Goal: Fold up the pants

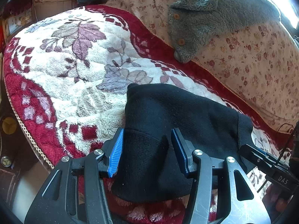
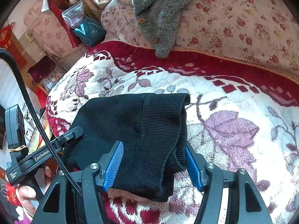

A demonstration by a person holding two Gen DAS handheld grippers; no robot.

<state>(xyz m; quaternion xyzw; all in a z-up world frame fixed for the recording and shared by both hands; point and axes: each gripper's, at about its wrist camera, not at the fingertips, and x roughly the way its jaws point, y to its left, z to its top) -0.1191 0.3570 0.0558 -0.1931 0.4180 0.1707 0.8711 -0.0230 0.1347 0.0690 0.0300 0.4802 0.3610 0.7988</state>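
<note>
The black knit pants (image 1: pixel 177 115) lie folded into a compact bundle on the red and white floral blanket (image 1: pixel 74 71). My left gripper (image 1: pixel 147 149) is open, its blue pads (image 1: pixel 116 153) either side of one end of the bundle. My right gripper (image 2: pixel 153 166) is open too, its blue pads (image 2: pixel 113 166) straddling the ribbed waistband end of the pants (image 2: pixel 149 127). The right gripper shows at the right edge of the left wrist view (image 1: pixel 265 160). The left gripper shows at the left of the right wrist view (image 2: pixel 56 145).
A grey fleece garment with wooden buttons (image 1: pixel 214 15) lies on the floral quilt (image 1: pixel 261 65) behind the blanket. A teal bag (image 2: pixel 89 29) and a plastic bag (image 2: pixel 72 13) sit at the far left. The bed edge drops off on the left (image 1: pixel 24 128).
</note>
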